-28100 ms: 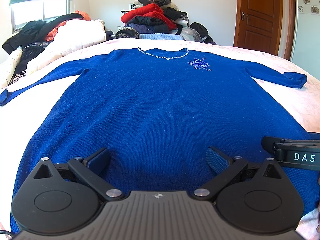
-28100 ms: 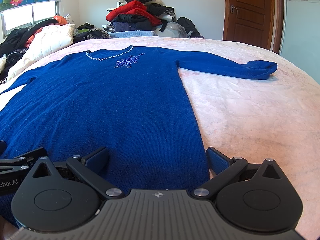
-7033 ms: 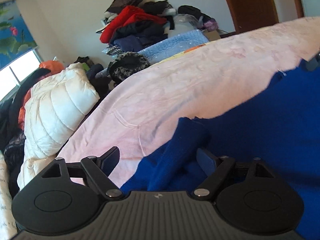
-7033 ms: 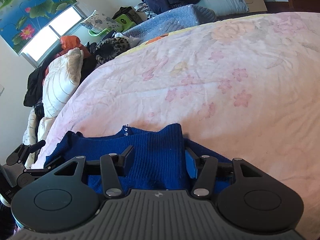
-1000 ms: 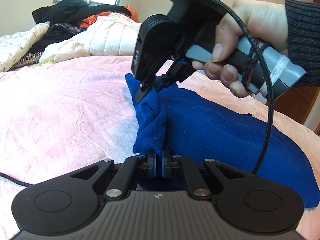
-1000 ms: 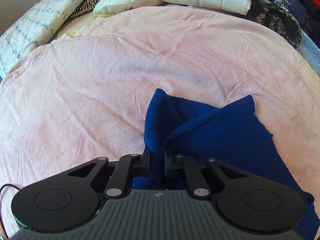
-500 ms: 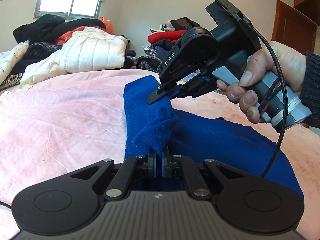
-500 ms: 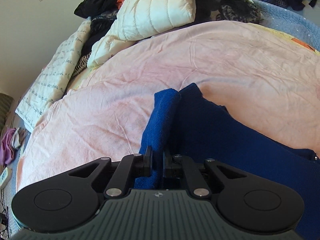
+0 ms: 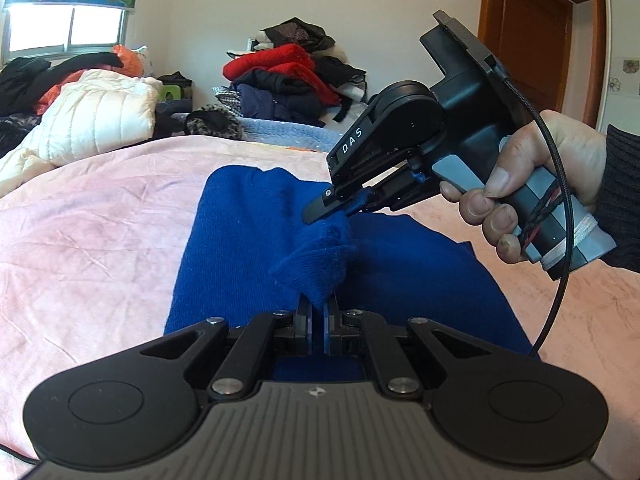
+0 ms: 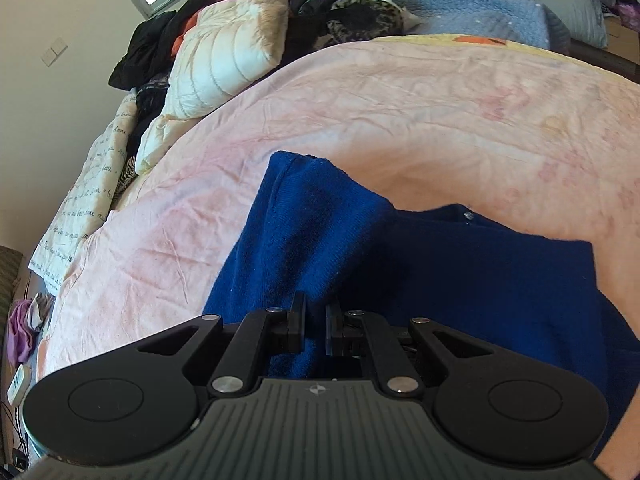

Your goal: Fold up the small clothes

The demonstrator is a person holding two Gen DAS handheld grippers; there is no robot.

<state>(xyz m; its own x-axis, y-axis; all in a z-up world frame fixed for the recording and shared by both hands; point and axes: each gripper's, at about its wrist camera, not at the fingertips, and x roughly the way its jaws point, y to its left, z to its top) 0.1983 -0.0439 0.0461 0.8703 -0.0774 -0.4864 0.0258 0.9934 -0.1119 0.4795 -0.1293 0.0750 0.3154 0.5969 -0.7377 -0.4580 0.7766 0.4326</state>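
The blue knit sweater (image 9: 240, 240) lies partly folded on the pink bedspread (image 9: 92, 216). My left gripper (image 9: 317, 322) is shut on a bunched fold of the sweater near me. My right gripper (image 9: 336, 210), held in a hand, is shut on the same strip of cloth a little farther along and holds it just above the folded body. In the right wrist view the right gripper (image 10: 316, 322) pinches the blue sweater (image 10: 460, 280), whose beaded neckline edge (image 10: 467, 216) shows at the far side.
A white puffer jacket (image 9: 96, 120) and dark clothes lie at the bed's left side. A pile of red and black clothes (image 9: 288, 80) stands behind the bed. A wooden door (image 9: 524, 44) is at the back right. A cable (image 9: 560, 240) hangs from the right gripper.
Both grippers have carried the held sleeve strip rightward over the sweater's body and lowered it. The right gripper has tilted down toward the cloth. Both stay shut.
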